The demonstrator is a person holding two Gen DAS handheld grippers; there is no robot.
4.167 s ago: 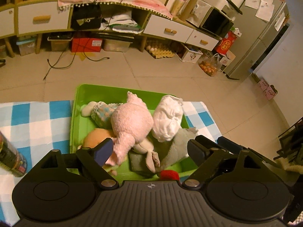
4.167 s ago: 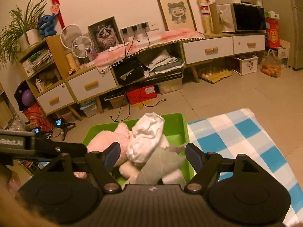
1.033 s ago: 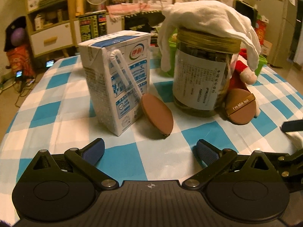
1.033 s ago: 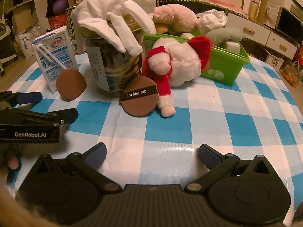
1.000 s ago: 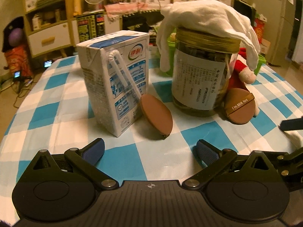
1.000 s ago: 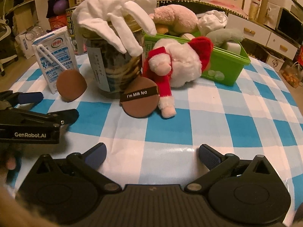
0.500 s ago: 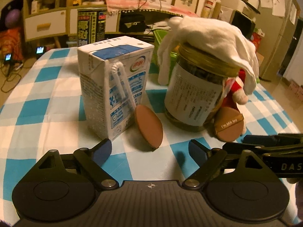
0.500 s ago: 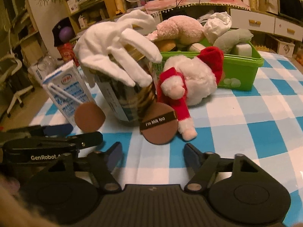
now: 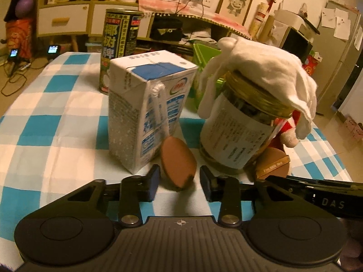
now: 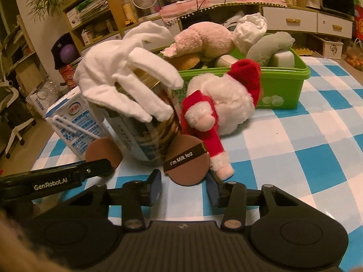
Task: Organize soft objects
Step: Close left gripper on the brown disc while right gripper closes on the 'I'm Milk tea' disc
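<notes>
I am closing both grippers, left gripper (image 9: 178,182) and right gripper (image 10: 184,184), around brown puffs (image 9: 178,166) (pads not yet pressing), starting pickups.

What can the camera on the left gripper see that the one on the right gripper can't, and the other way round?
Only the left view shows the tall dark drink can behind the milk carton.

Only the right view shows the toys heaped in the green bin: a pink plush, grey and white pieces, and the whole Santa plush.

Both show the carton, the jar with the white glove draped over it, and the two brown puffs, one leaning on each container.
</notes>
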